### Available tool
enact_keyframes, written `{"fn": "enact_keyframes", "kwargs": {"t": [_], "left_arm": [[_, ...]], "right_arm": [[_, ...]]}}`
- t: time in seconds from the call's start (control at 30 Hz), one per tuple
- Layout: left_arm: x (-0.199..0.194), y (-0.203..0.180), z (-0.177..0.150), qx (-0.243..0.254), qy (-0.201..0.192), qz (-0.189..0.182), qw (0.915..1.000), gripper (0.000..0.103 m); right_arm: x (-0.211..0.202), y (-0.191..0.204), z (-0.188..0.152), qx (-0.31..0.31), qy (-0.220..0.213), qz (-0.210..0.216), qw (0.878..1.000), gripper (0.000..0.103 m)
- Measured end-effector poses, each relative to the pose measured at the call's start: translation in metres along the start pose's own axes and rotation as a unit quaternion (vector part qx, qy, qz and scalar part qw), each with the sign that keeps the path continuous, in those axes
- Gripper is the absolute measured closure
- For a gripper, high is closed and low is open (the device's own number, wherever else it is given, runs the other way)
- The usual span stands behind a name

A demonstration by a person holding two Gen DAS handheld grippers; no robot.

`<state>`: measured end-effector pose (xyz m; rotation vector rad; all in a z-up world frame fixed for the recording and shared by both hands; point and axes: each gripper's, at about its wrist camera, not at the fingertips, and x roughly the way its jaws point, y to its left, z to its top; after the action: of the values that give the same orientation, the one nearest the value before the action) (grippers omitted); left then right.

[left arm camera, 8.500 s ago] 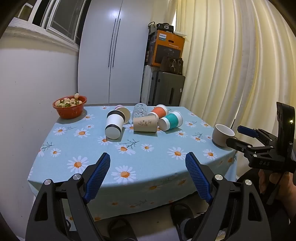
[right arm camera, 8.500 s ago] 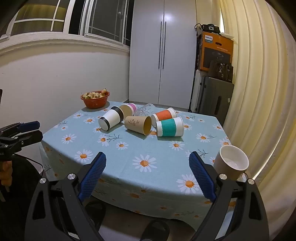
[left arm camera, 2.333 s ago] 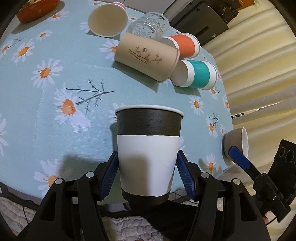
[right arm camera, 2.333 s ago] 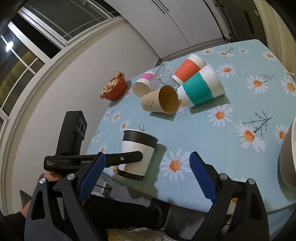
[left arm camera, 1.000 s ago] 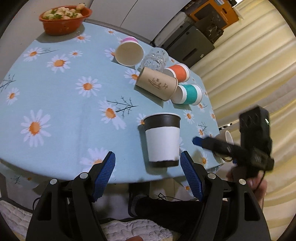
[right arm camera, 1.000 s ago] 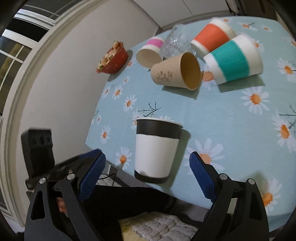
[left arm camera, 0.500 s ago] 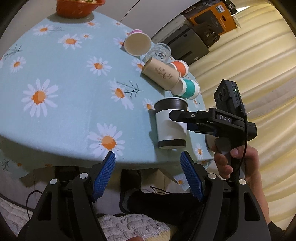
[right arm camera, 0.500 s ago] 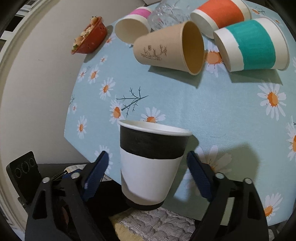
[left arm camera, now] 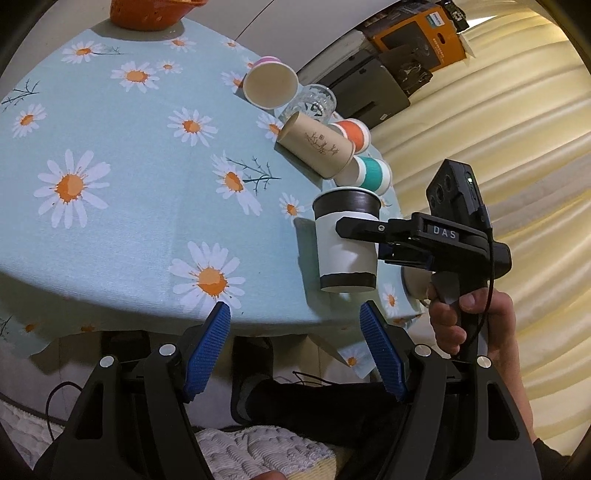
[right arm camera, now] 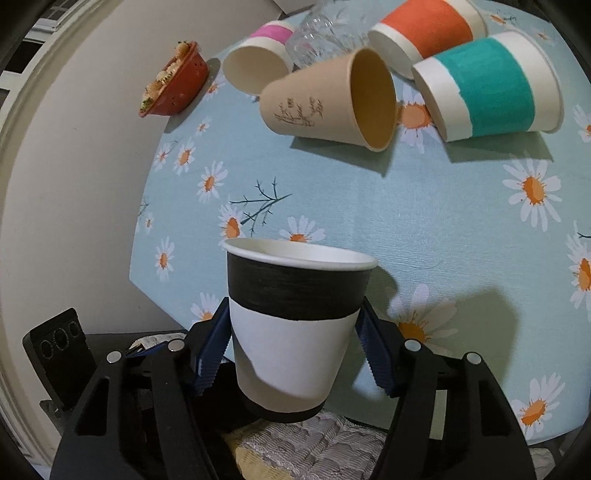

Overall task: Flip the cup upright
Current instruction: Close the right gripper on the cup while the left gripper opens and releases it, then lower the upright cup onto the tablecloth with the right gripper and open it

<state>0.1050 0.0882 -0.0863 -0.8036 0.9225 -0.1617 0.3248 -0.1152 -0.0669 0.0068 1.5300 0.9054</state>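
Cup (right arm camera: 295,325) near table (right arm camera: 369,206) edge, prob. betw. right claw (right arm camera: 295,350) pads.

Tipped cups (right arm camera: 328,107) crowd far side (near cloth (right arm camera: 424,221) bare).

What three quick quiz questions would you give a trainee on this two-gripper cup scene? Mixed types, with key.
1. True or false: the black and white cup stands upright with its mouth facing up.
2. Multiple choice: which gripper is closed on that cup? A) left gripper B) right gripper C) neither
3. Fill in: the tan cup lies on its ____ on the tablecloth.

Key
1. True.
2. B. Its blue pads press both sides of the cup; the left gripper is open and holds nothing, back from the table edge.
3. Side; so do the teal cup, orange cup and pink cup.
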Motion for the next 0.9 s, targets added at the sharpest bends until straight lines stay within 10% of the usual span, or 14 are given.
{"fn": "enact_keyframes", "kwargs": {"t": [0.43, 0.9], "left_arm": [[-0.015, -0.005, 0.000, 0.016, -0.047, -0.019, 0.9986, 0.032], [-0.026, 0.005, 0.006, -0.006, -0.085, -0.028, 0.9959, 0.032]], "right_arm": [[-0.041, 0.042, -0.054, -0.107, -0.205, -0.035, 0.972, 0.037], [-0.028, 0.060, -0.114, -0.152, -0.413, -0.137, 0.887, 0.037]]}}
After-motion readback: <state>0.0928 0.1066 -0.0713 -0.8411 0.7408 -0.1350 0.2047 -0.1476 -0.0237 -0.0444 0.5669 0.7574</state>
